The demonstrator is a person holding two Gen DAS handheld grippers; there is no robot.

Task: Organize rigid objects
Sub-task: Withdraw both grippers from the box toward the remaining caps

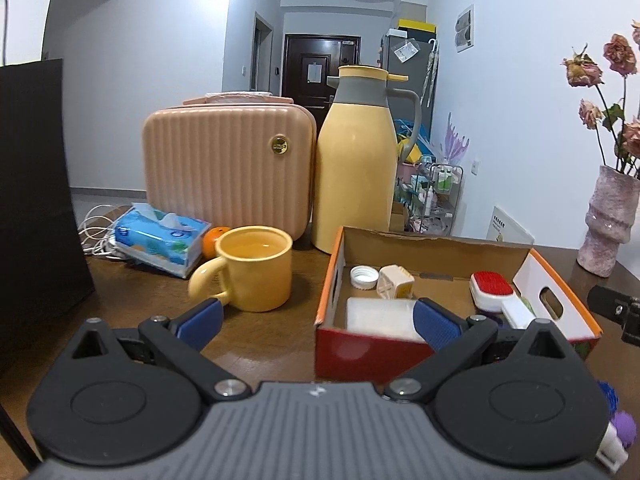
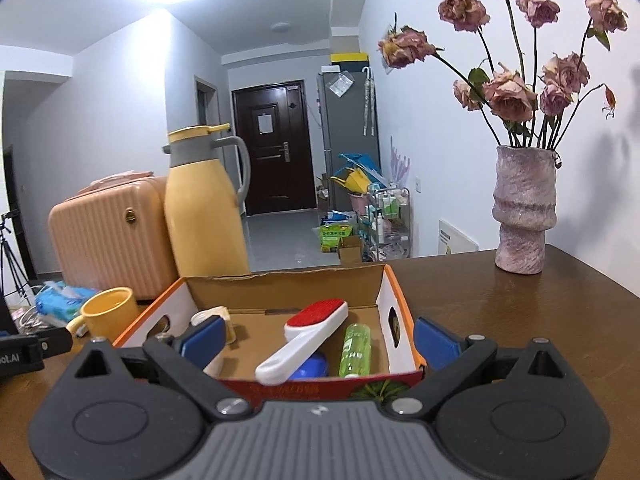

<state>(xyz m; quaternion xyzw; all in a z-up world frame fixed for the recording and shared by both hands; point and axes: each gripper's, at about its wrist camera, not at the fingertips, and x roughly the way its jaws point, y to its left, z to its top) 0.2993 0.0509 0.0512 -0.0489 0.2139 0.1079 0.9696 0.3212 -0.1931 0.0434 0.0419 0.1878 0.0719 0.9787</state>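
I am holding both grippers wide and empty at the near edge of the cardboard box (image 2: 280, 284), left gripper (image 1: 318, 320) and right gripper (image 2: 318, 340). The lint brush (image 2: 304, 336), green bottle (image 2: 355, 350) and white cap (image 1: 364, 276) are lying inside. I judge the next step is picking up something loose, perhaps the yellow mug (image 1: 254, 268) sitting left of the box on the surface (image 2: 520, 320).

White walls (image 2: 120, 100) enclose a narrow hallway that runs to a dark brown door (image 2: 276, 148) at the far end. A grey refrigerator (image 2: 348, 120) stands on the right, with a wire rack (image 2: 386, 220) of bottles nearer. The floor (image 2: 288, 244) is grey. A round ceiling lamp (image 2: 280, 26) sits above the hall, and bright light glares at upper left. The near brown wooden table (image 2: 520, 320) carries a pink vase (image 2: 524, 208) of dried roses on the right.
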